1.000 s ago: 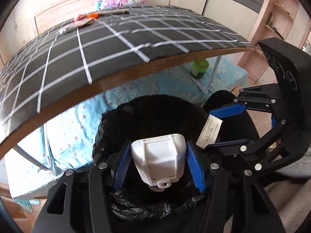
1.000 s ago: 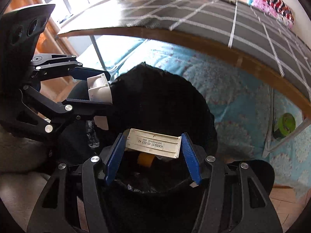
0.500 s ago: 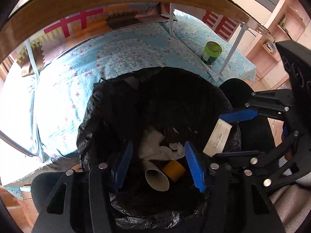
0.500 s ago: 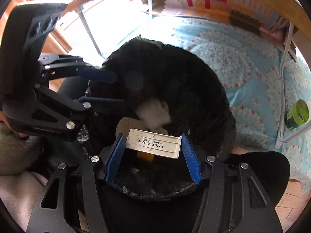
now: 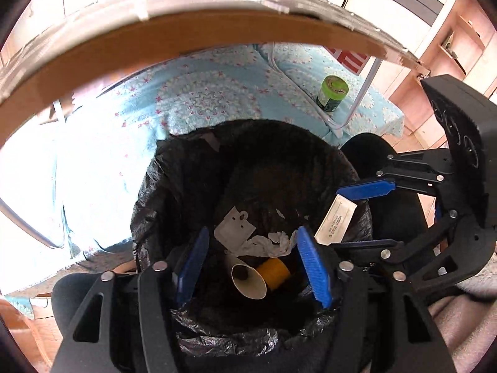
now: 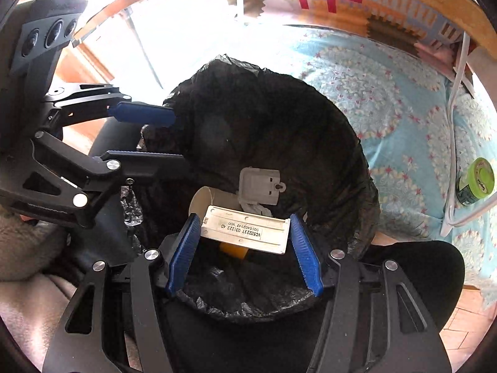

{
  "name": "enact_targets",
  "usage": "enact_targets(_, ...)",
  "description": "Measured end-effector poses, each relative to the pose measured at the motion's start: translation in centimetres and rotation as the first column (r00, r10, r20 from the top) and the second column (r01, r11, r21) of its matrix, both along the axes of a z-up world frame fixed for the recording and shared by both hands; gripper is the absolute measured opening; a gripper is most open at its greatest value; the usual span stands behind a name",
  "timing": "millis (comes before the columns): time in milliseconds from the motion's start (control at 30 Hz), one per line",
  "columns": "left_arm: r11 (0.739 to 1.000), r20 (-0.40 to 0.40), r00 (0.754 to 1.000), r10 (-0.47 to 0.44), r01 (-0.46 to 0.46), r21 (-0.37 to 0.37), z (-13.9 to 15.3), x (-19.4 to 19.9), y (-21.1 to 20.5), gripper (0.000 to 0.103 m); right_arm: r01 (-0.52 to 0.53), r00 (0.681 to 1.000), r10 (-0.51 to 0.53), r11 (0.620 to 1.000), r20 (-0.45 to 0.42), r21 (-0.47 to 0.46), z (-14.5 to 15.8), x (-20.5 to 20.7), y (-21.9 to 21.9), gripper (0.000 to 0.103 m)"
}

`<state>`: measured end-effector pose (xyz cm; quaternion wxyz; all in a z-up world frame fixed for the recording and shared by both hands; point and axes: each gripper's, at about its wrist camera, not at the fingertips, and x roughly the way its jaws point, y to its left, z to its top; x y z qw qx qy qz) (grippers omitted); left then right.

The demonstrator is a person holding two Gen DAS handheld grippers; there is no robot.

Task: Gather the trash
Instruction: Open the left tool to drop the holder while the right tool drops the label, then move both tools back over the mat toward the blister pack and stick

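A bin lined with a black bag (image 5: 174, 186) stands on the floor below both grippers; it also shows in the right wrist view (image 6: 357, 168). Inside lie a white plastic piece (image 5: 233, 228) (image 6: 259, 186), a paper cup (image 5: 248, 279), a yellow roll (image 5: 273, 272) and crumpled paper (image 5: 270, 245). My left gripper (image 5: 253, 262) is open and empty over the bin. My right gripper (image 6: 243, 242) is shut on a flat white labelled strip (image 6: 245, 230) above the bin's near rim; the strip also shows in the left wrist view (image 5: 335, 219).
A wooden table edge (image 5: 186, 40) arches over the bin. A blue patterned mat (image 5: 202, 99) covers the floor. A green-lidded jar (image 5: 332, 93) stands by a metal table leg (image 5: 357, 102); the jar is at the right in the right wrist view (image 6: 475, 181).
My left gripper opened and the white plastic piece dropped into the bin. Both grippers tilted down over the bin. The right gripper kept its hold on the strip.
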<state>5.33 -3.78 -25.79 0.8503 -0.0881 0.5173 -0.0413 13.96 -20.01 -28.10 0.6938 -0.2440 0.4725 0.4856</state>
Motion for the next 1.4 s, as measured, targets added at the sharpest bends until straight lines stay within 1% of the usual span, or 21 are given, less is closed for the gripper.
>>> enact_targets(100,1.0,0.019,1.0,0.002,-0.002,0.002,0.8,-0.5,0.1,0.06,-0.005,1.0,0.005,1.0,0.0,0.011,0.3,-0.1,0.0,0.059)
enact_targets(167,1.0,0.032,0.999,0.007,-0.007,0.004,1.4,-0.7,0.3,0.06,-0.006,1.0,0.006,1.0,0.005,0.016,0.6,-0.2,-0.1,0.062)
enact_targets(300,1.0,0.061,0.998,0.013,-0.014,0.007,2.5,-1.3,0.5,0.06,-0.01,1.0,0.009,1.0,0.023,0.028,1.3,-0.3,-0.3,0.062)
enact_targets(467,1.0,0.117,0.993,0.006,-0.008,0.018,4.8,-2.3,0.3,0.06,-0.012,0.999,0.009,0.999,0.051,0.05,2.6,-0.5,-0.4,0.062)
enact_targets(700,0.999,0.2,0.98,-0.019,0.01,0.047,8.4,-3.2,0.1,0.06,-0.026,0.993,0.013,0.993,0.114,0.117,6.0,-1.0,-1.1,0.062)
enact_targets(933,0.997,0.287,0.957,-0.043,0.022,0.077,12.0,-3.9,0.1,0.06,-0.053,0.983,0.017,0.98,0.184,0.193,9.9,-1.3,-1.6,0.062)
enact_targets(1067,0.996,0.32,0.947,-0.036,0.007,0.091,13.7,-3.4,0.8,0.06,-0.067,0.975,0.015,0.971,0.223,0.229,12.0,-1.1,-1.7,0.062)
enact_targets(1167,0.995,0.337,0.941,-0.024,-0.012,0.103,14.4,-2.7,1.5,0.06,-0.07,0.972,0.009,0.966,0.236,0.249,13.2,-0.6,-1.8,0.062)
enact_targets(1400,0.992,0.37,0.929,0.014,-0.06,0.112,15.6,-1.1,3.8,0.06,-0.071,0.962,-0.006,0.96,0.273,0.272,14.9,0.5,-1.4,0.062)
